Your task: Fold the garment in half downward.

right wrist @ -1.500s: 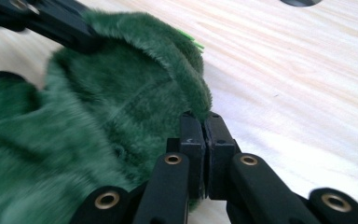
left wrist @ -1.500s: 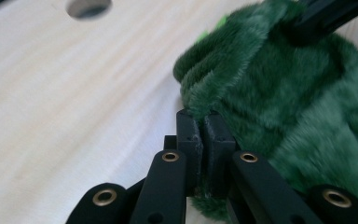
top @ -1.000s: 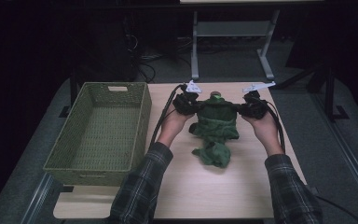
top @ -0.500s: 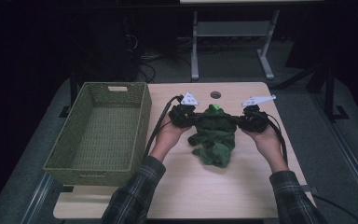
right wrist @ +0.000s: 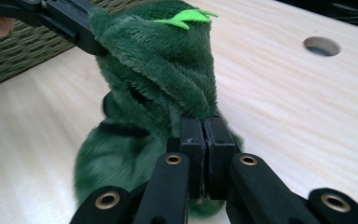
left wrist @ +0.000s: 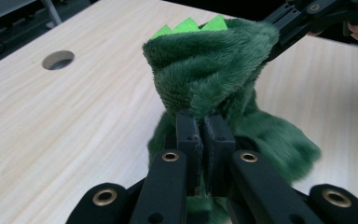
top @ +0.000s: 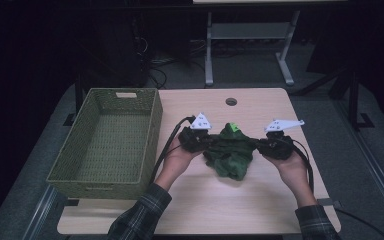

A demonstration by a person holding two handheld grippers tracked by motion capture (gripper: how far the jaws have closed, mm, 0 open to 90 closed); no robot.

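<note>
One dark green plush garment with bright green spikes (top: 230, 152) hangs stretched between two claws above the light wooden surface (top: 260, 200). The left claw (left wrist: 200, 128) and right claw (right wrist: 200, 130) each pinch its fabric tight. One empty green woven basket (top: 87, 177) sits left.

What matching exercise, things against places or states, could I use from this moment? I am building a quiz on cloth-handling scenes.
Things:
1. woven green basket
2. dark green plush garment with bright green spikes
3. round hole in the wooden tabletop
4. left gripper

Places or states:
A. beyond the garment, near the table's far edge
B. stretched between both grippers, lower part sagging
C. empty, at the table's left side
D. jaws shut on plush fabric

Pairs: 1-C, 2-B, 3-A, 4-D
</note>
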